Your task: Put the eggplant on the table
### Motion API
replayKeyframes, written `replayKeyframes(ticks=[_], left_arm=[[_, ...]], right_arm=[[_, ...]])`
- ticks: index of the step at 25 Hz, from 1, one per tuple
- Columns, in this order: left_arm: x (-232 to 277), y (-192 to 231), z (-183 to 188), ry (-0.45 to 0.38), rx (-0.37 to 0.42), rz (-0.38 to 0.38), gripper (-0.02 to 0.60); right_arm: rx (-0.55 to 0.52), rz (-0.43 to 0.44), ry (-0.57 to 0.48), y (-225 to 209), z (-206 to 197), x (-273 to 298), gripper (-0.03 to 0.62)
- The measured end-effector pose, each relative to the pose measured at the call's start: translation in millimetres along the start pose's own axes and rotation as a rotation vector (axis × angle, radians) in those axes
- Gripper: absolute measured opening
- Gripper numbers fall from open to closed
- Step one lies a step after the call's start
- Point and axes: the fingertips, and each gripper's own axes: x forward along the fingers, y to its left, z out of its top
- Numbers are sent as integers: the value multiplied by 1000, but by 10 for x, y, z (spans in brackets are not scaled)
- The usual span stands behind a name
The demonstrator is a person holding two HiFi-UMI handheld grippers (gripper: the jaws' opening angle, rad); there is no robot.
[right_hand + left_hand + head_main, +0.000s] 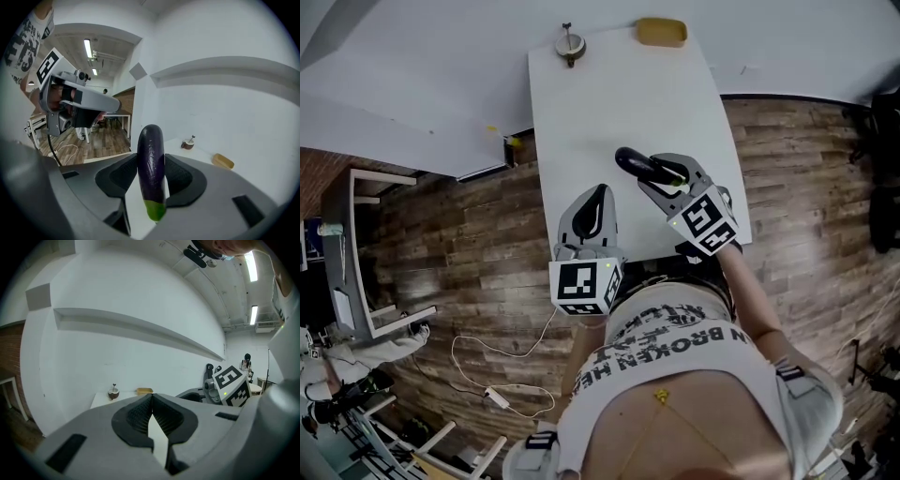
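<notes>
A dark purple eggplant (151,164) with a green stem end stands between the pads of my right gripper (151,176), which is shut on it. In the head view the eggplant (635,162) pokes out of the right gripper (661,174) over the white table (609,103), its purple tip toward the far end. My left gripper (593,213) hangs above the table's near edge with its jaws shut and nothing between them. The left gripper (151,414) has its tips touching in its own view.
A small brown cup with a stick (570,43) and a yellow sponge-like block (662,32) sit at the table's far end. Wooden floor surrounds the table, with a white cable (502,375) at the left. A white wall stands beyond the table.
</notes>
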Motion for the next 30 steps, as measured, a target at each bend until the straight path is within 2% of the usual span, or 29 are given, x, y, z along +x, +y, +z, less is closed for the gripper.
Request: replayKeyframes(ticks=[30], left_arm=[[-271, 477, -475, 81, -100, 110, 6]], right_arm=[[-49, 198, 385, 318, -1490, 916, 181]])
